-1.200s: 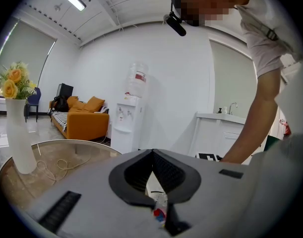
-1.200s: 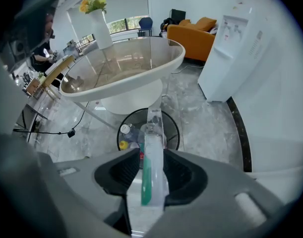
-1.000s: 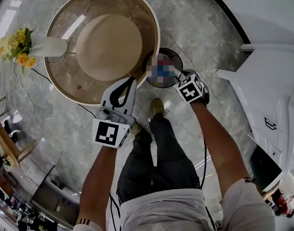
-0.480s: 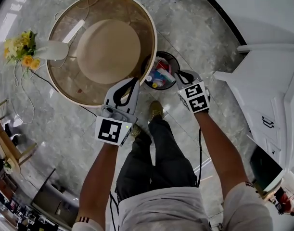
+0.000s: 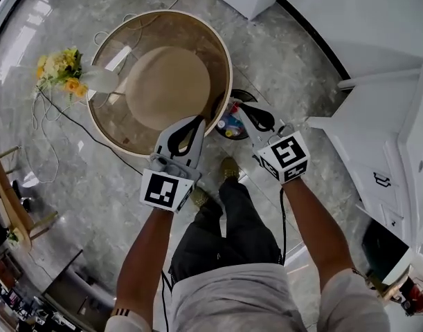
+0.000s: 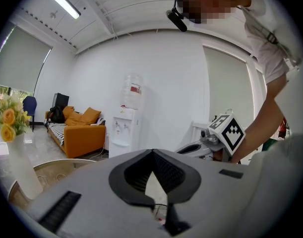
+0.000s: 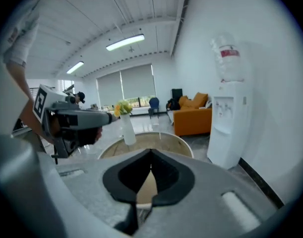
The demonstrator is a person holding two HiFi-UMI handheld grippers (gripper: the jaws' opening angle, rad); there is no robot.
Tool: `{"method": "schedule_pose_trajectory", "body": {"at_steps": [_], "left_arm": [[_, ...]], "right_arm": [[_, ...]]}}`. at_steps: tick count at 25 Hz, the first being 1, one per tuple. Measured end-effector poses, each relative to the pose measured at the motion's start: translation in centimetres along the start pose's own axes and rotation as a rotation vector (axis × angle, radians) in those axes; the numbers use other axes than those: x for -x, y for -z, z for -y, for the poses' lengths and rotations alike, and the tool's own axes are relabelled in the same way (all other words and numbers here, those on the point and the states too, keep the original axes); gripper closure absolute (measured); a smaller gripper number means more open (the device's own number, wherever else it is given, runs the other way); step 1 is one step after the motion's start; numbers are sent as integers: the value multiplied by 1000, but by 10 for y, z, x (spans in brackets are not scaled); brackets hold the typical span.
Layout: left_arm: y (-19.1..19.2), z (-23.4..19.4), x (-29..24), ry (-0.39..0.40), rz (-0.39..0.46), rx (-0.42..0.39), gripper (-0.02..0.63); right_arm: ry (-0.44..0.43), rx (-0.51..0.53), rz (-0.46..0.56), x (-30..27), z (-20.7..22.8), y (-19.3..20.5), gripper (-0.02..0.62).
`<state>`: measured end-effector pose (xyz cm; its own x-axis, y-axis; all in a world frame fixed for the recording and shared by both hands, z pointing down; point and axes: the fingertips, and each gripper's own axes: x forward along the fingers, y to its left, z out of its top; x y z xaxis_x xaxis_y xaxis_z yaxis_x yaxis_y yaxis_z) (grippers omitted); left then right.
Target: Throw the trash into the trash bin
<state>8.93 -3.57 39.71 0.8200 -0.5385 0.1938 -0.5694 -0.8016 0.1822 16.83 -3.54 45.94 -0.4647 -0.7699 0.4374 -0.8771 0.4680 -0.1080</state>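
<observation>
Left gripper (image 5: 194, 120) and right gripper (image 5: 243, 109), its jaws just closed, are found shut on nothing; trash (image 5: 230, 124) in the trash bin (image 5: 246, 96) beneath both is judged light, crushable, best pinched edgewise.

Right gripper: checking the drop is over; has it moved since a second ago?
Yes. The right gripper has lifted up and back from the trash bin, toward the person; its jaws have just closed, empty.

The trash bin (image 5: 243, 97) shows only a sliver between the table (image 5: 121, 124) edge, the left gripper (image 5: 196, 120) and the right gripper (image 5: 239, 107); the colourful bits (image 5: 230, 123) inside are too small to name.
</observation>
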Motion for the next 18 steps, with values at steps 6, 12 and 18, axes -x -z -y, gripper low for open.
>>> {"method": "schedule_pose_trajectory", "body": {"at_steps": [6, 12, 18], "left_arm": [[-49, 1, 37, -12, 70, -27, 606], [-99, -4, 83, -51, 147, -49, 606], [-146, -1, 122, -85, 204, -52, 606]], "right_arm": [[-109, 75, 203, 15, -66, -96, 594], [-186, 128, 347, 40, -126, -161, 595], [-234, 164, 424, 60, -167, -205, 595]]}}
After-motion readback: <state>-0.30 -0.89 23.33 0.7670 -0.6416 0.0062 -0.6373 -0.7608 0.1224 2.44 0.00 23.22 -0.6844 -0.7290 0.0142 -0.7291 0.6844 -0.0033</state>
